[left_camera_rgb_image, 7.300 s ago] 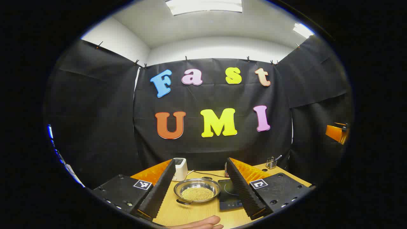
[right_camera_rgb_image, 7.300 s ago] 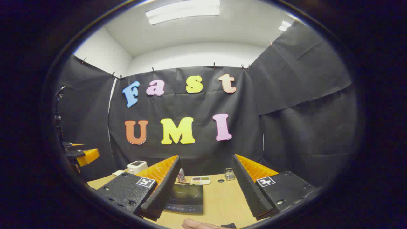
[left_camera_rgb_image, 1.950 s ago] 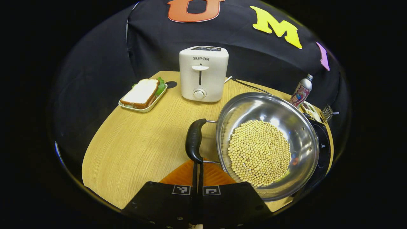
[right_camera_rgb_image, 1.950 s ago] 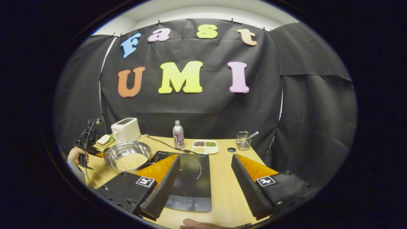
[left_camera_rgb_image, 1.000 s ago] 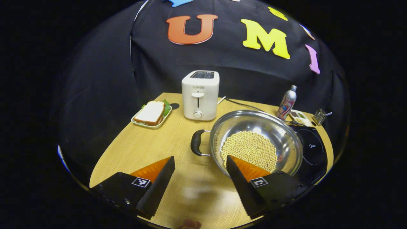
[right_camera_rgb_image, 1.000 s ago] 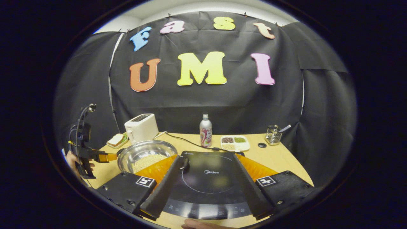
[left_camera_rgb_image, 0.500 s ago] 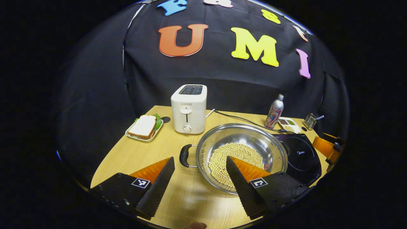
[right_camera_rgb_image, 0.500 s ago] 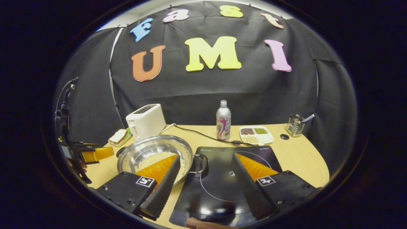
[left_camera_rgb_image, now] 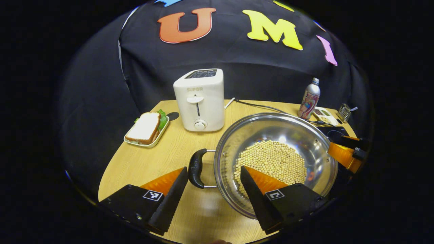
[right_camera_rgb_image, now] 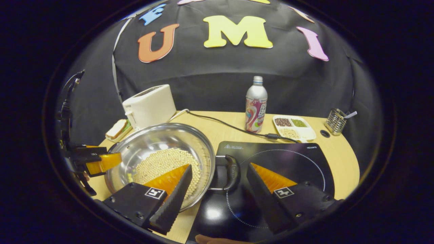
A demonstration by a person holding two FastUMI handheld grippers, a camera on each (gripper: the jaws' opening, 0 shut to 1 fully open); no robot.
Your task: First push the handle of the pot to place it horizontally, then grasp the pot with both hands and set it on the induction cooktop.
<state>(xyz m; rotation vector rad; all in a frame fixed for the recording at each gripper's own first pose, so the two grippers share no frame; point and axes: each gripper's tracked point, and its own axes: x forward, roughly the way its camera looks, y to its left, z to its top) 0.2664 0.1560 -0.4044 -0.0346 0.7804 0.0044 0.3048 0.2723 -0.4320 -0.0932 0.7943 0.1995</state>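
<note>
The toaster (left_camera_rgb_image: pixel 199 100) beside the pot (left_camera_rgb_image: pixel 274 159) reads SUPOR. Both grippers gape, holding nothing: left gripper (left_camera_rgb_image: pixel 213 184) fingers flank the pot's left handle (left_camera_rgb_image: pixel 196 167), right gripper (right_camera_rgb_image: pixel 219 183) fingers flank its right handle (right_camera_rgb_image: pixel 232 172) over the cooktop (right_camera_rgb_image: pixel 281 162)

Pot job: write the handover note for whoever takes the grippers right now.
Left gripper: open, straddling the pot's left handle, not closed.
Right gripper: open, around the right handle, not closed.
Pot of beans sits on the table beside the cooktop, its right handle over the cooktop's edge.
Done: handles lie horizontal.
Left: close both, lift, set pot on cooktop.
</note>
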